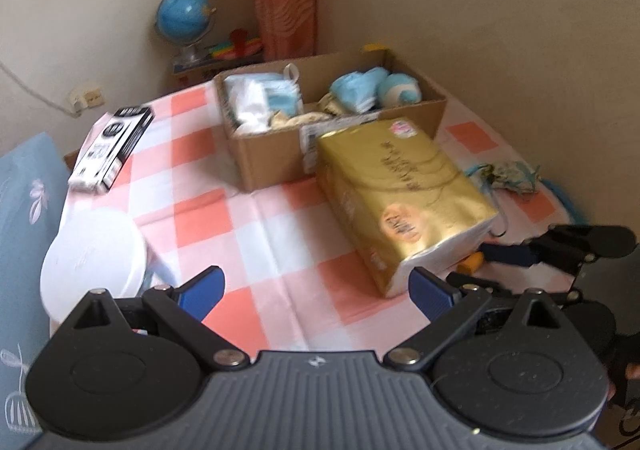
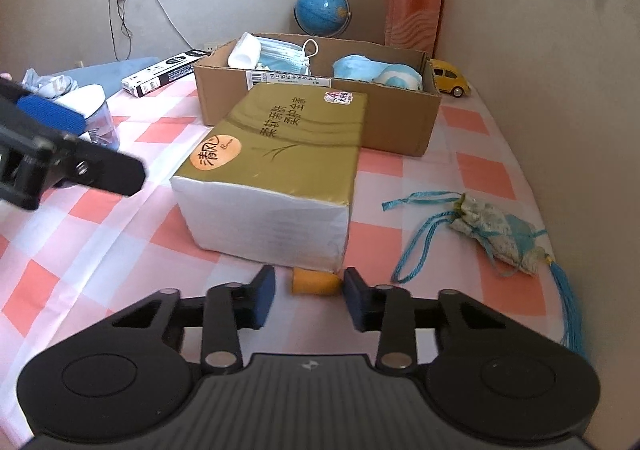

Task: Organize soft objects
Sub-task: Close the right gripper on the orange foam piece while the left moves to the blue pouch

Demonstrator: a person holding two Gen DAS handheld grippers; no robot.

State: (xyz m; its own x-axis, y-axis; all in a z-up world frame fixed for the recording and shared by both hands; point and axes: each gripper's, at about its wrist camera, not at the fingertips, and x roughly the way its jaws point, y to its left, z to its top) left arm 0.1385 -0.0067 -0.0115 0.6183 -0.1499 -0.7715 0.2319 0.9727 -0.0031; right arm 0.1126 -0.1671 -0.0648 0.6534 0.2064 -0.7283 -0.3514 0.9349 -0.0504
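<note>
Two hand-held grippers work over a pink checked tablecloth [image 2: 480, 122]: at the left edge the left gripper [image 1: 318, 292] hovers with jaws wide apart and empty. At centre, a gold tissue pack [image 2: 280, 154] lies against a cardboard box [image 2: 320, 118] of soft items. At lower centre the right gripper [image 2: 310, 300] brackets a small orange foam piece [image 2: 316, 281], jaws narrowly parted, not visibly squeezing; right lies a tasselled sachet [image 2: 500, 234].

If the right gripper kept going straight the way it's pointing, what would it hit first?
Most likely the small orange foam piece lying just ahead between the right gripper's tips. Right behind it stands the white end of the gold tissue pack. Depth is hard to judge through the fisheye.
</note>
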